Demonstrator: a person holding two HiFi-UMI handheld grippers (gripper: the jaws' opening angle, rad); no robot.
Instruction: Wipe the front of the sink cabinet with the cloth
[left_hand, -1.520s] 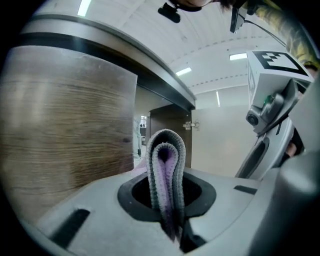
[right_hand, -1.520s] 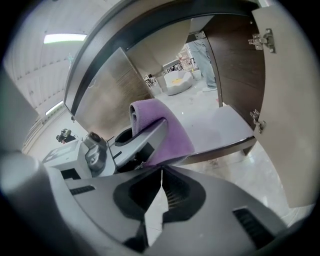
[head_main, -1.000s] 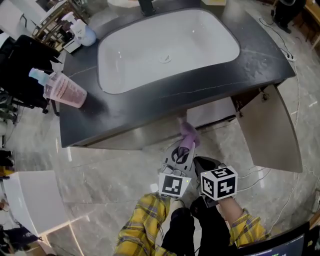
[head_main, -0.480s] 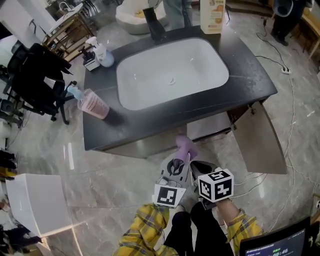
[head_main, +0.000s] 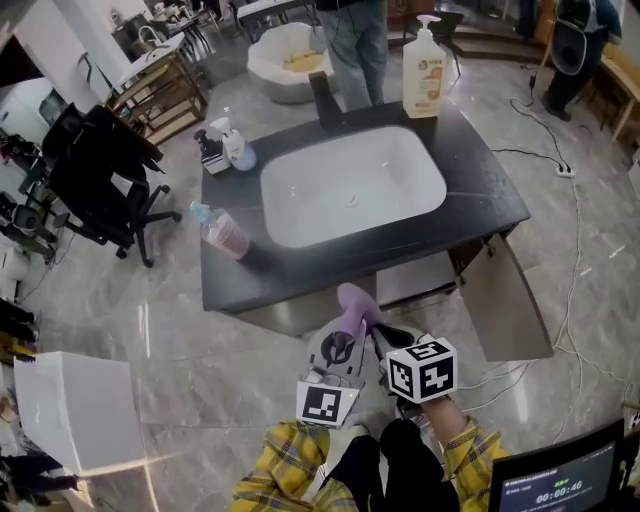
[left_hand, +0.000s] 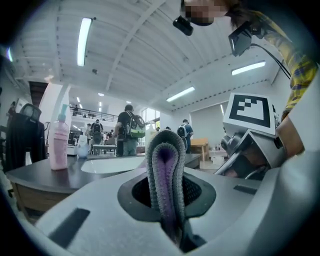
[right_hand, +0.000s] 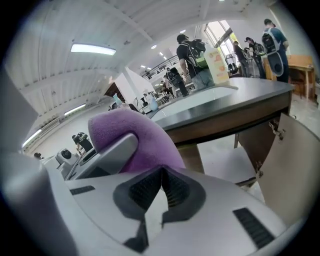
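Fingers, left gripper (left_hand: 167, 197): were clamped on the folded purple cloth (left_hand: 162, 150), which stood up between them.
Fingers, right gripper (right_hand: 161, 186): were pressed together, holding nothing.
Sink cabinet (head_main: 285, 312): had a dark countertop (head_main: 480, 215) and a white basin (head_main: 350, 190).
Cabinet door (head_main: 505, 300): hung open at the right.
Pink bottle (head_main: 222, 232): stood on the countertop's left end.
Cloth: was raised just before the cabinet front; contact could not be told.

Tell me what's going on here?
A person holds a tool in each hand before the cabinet. The left tool is shut on the purple cloth, raised close to the cabinet's front; whether it touches is unclear. The right tool is shut and empty beside it. One door hangs open.
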